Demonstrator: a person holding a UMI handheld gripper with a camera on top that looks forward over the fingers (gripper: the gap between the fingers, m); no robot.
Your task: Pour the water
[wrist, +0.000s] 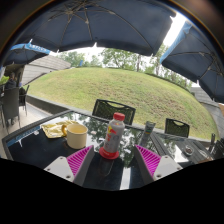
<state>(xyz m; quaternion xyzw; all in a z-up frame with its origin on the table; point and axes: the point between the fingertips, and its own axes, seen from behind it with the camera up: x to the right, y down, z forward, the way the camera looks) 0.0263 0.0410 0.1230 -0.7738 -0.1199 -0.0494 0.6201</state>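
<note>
Red-capped bottle (pixel 114 136) between parted tongs (pixel 113 160) –

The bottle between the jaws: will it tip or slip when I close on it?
The bottle is tall and narrow on a glossy table, so a push up high could tip it. Its body looks like smooth plastic, possibly slippery. It stands between the open gripper jaws; a low, centred grip seems safest.

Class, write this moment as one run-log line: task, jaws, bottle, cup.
task: pour water | gripper: jaws open, bottle upright between them | cup: on table, beside bottle, apart | pour: not yet begun
</note>
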